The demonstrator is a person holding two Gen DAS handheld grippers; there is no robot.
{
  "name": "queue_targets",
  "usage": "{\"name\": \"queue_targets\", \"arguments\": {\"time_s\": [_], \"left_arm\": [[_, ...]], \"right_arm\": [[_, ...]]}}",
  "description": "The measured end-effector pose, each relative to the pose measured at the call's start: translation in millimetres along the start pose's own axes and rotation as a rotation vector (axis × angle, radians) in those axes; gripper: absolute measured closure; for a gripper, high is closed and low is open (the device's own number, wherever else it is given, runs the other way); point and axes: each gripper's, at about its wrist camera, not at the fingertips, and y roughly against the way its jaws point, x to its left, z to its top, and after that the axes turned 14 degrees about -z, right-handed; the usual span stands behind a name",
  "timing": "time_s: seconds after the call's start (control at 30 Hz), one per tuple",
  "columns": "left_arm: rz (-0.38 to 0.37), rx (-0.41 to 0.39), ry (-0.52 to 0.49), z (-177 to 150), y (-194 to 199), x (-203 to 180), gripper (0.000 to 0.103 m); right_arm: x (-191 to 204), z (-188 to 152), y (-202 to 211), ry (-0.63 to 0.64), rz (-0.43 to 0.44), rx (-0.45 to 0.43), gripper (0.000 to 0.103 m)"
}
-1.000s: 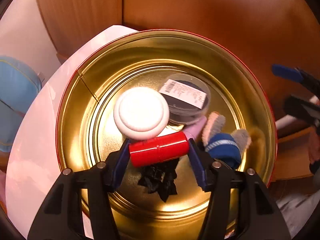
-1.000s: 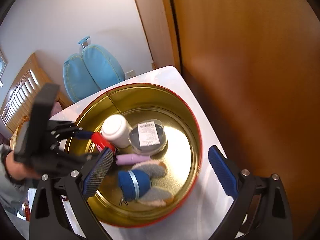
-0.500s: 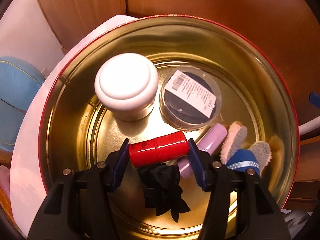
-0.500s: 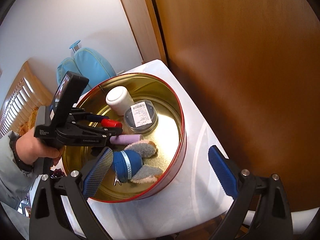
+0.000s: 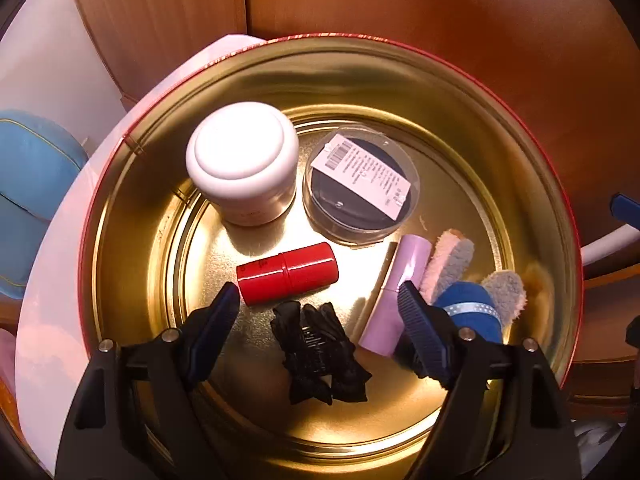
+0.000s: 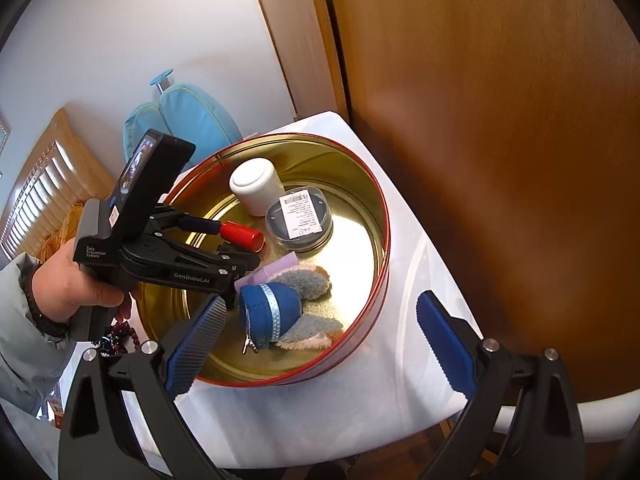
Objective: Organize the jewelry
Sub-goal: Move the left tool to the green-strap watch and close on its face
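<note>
judging from the gold tin, which already holds the red tube lying free just beyond the spread left gripper, much is packed, while dark beads wait outside at its left, the right gripper spread and empty nearby.

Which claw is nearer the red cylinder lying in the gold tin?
Left. The left claw hangs open inside the gold tin, just short of the red cylinder. The right claw is open over the tin's near rim, farther off.
</note>
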Motion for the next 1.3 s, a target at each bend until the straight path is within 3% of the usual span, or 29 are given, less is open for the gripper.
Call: {"name": "queue_targets", "arguments": {"time_s": [0.07,0.23,0.43,0.63,0.77,0.97,1.3], "left_arm": [[-0.021,-0.066,-0.002,-10.8,16.6,-6.4,0.023],[0.061,-0.236,0.064,-58.0,71.6,-12.9,0.022],[0.203,-0.326,0.269,-147.5,131.7,8.1,0.022],[0.325,-0.401,0.595,-267.5,183.5,42.5,0.022],[0.384,-0.431,0.716,-327.3,208.7,62.8,0.022],[0.341,-0.448,0.701,-362.1,217.5,110.8,0.022],[0.176,-0.304,0.561,-396.9,193.4,177.9,0.022]], "right_arm": [[2.4,-0.3,4.7,0.014,0.014,-0.01,0.006],[14.3,-3.9,17.3,0.076,0.076,-0.039,0.006],[53.2,-10.0,16.2,0.194,0.193,-0.025,0.006],[117.3,-16.9,28.9,0.353,0.317,-0.038,0.006],[157.7,-26.5,41.8,0.42,0.355,-0.048,0.006],[218.5,-44.0,45.1,0.467,0.323,-0.028,0.006],[336.5,-77.3,33.5,0.427,0.241,0.075,0.006]]}}
